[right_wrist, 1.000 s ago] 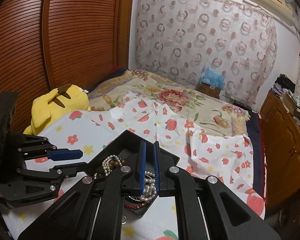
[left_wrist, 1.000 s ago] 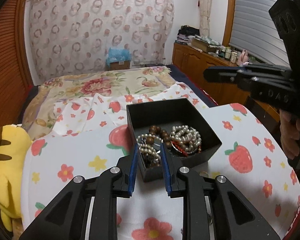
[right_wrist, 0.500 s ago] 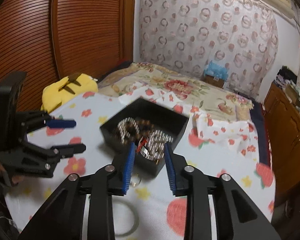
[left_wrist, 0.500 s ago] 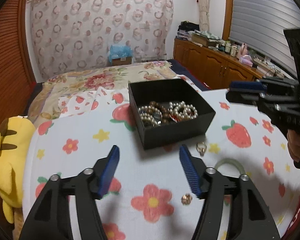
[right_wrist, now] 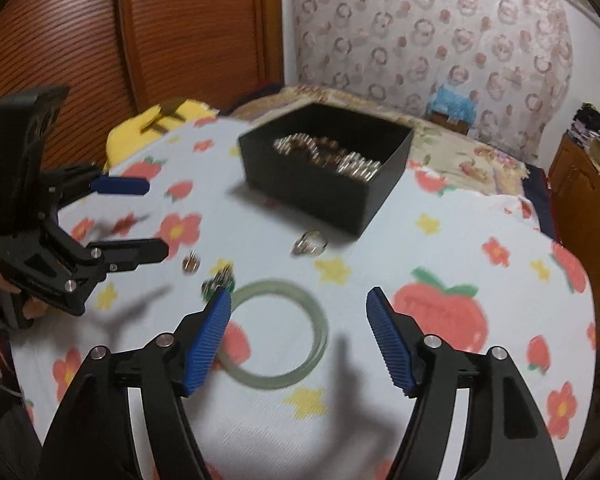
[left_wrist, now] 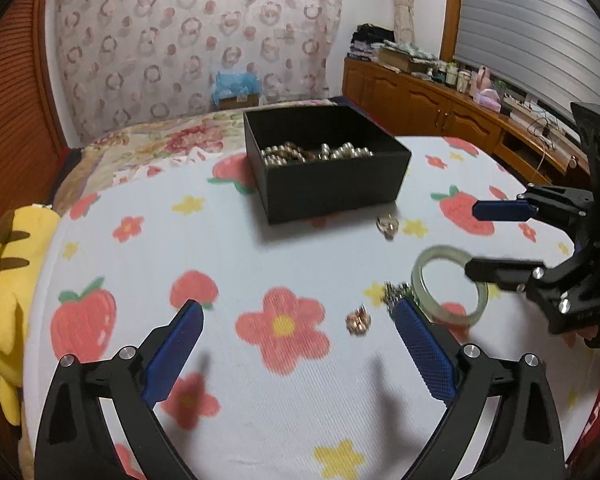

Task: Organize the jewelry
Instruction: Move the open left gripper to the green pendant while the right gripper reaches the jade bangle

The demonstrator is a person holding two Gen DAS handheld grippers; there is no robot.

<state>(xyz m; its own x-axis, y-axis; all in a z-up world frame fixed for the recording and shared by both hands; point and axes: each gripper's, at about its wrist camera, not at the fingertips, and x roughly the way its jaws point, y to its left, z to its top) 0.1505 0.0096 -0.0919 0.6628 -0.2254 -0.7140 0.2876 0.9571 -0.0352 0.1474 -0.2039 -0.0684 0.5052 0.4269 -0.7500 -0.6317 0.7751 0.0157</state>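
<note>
Both of our tools hang empty above the desk: the left hand-held gripper (left_wrist: 296,326) has its blue-padded jaws spread wide, and the right hand-held gripper (right_wrist: 300,312) is just as wide open, holding nothing.

We see a white cloth printed with strawberries and flowers (left_wrist: 228,240) covering the desk. On it stands a black rectangular cardboard box (left_wrist: 328,184) holding pearl and brown bead strands (left_wrist: 320,152). Loose on the cloth, apart from the box, lie a pale green jade bangle (right_wrist: 278,332), a silver ring (right_wrist: 310,242) just in front of the box, a small copper-coloured piece (left_wrist: 357,320), and a blurred green-and-silver piece (right_wrist: 218,282) just beside the bangle.

A yellow plush toy with brown stripes (left_wrist: 4,272) sits at the desk's edge. Beyond we see a bed with a floral quilt (left_wrist: 160,140), a circle-patterned curtain (left_wrist: 196,36), a wooden cabinet (left_wrist: 428,104) and a slatted wooden wardrobe door (right_wrist: 140,32).
</note>
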